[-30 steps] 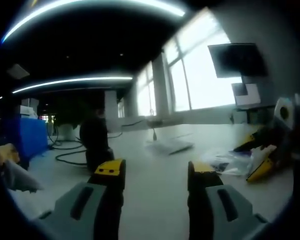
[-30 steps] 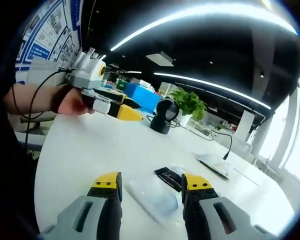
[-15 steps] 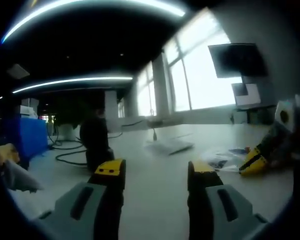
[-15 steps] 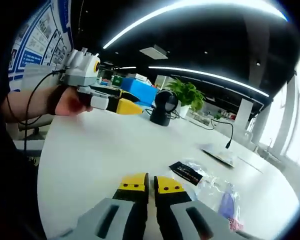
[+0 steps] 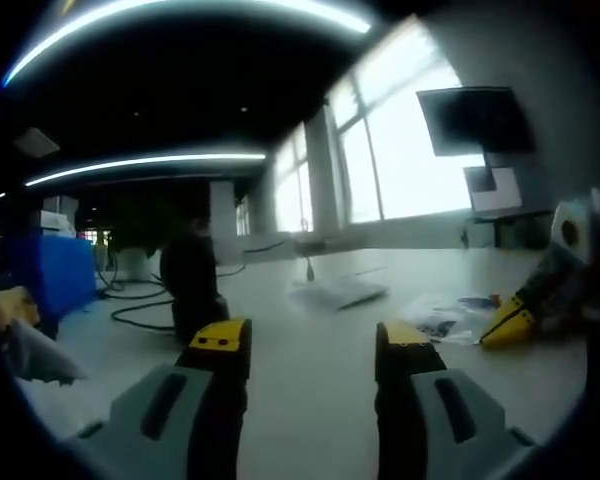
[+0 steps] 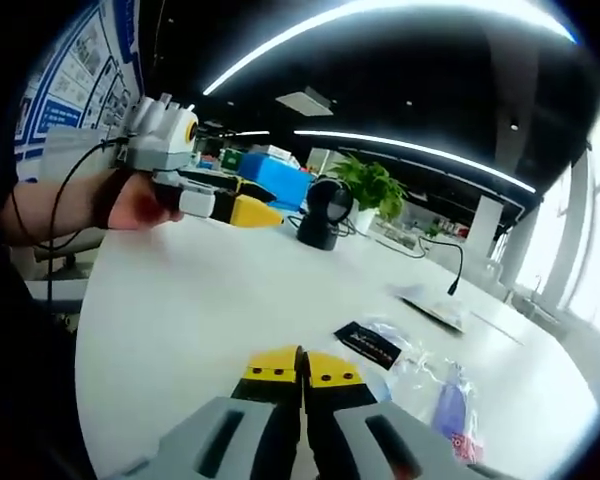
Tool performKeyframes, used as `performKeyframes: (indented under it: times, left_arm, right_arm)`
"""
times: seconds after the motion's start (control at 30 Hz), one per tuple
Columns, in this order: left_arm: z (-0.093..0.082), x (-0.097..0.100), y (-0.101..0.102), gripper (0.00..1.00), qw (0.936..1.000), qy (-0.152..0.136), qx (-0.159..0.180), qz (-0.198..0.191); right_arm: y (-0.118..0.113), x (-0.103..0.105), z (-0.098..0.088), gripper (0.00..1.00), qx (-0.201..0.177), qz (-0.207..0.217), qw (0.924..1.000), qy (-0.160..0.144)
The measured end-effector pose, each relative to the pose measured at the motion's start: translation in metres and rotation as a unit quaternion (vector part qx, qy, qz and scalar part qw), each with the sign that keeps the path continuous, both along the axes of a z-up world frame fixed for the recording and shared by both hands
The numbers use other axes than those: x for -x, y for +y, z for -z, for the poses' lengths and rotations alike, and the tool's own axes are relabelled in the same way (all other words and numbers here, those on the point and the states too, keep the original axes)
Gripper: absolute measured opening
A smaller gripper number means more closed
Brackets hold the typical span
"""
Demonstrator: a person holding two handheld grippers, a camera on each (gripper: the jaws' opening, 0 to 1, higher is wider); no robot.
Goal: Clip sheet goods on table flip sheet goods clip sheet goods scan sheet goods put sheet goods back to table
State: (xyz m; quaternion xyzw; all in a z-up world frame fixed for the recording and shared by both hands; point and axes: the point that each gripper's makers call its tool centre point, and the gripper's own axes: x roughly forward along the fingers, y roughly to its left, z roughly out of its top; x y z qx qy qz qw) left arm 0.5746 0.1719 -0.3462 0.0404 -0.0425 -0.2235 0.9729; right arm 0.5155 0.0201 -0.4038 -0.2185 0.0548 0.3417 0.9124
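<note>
The sheet goods are a clear plastic bag (image 6: 420, 372) with a black label (image 6: 365, 343) and a purple item inside, lying on the white table (image 6: 180, 300). My right gripper (image 6: 302, 367) has its jaws shut at the bag's near edge, pinching it. In the left gripper view that same gripper (image 5: 508, 324) comes in from the right, its yellow tip touching the bag (image 5: 445, 320). My left gripper (image 5: 310, 338) is open above bare table with nothing between its jaws. A hand holds it at the far left of the right gripper view, left gripper (image 6: 242, 210).
A black scanner on a stand (image 6: 325, 225) sits at the table's far side, also the scanner (image 5: 190, 285). A flat pale sheet (image 5: 340, 292) lies mid-table. A blue box (image 6: 280, 172) and a plant (image 6: 375, 188) stand behind. Cables run near the scanner.
One second ago the right jaws stood open around the bag; they have since shut on its edge. The left gripper has stayed still and open.
</note>
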Motion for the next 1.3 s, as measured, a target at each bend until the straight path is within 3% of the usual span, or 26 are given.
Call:
performKeyframes:
  times: [0.37, 0.6, 1.0, 1.3]
  left_arm:
    - [0.001, 0.0, -0.001, 0.42, 1.0, 0.0, -0.002, 0.0]
    - [0.001, 0.0, -0.001, 0.42, 1.0, 0.0, -0.001, 0.001]
    - [0.001, 0.0, -0.001, 0.42, 1.0, 0.001, -0.002, 0.001]
    - [0.001, 0.0, -0.001, 0.42, 1.0, 0.001, -0.002, 0.0]
  right_arm:
    - [-0.006, -0.002, -0.023, 0.0, -0.028, 0.014, 0.999, -0.032]
    - [-0.017, -0.005, -0.049, 0.0, -0.06, 0.034, 0.996, -0.056]
    - [-0.042, -0.011, -0.083, 0.0, -0.129, 0.078, 0.9863, -0.067]
    - [-0.068, -0.015, -0.112, 0.0, -0.184, 0.107, 0.9739, -0.079]
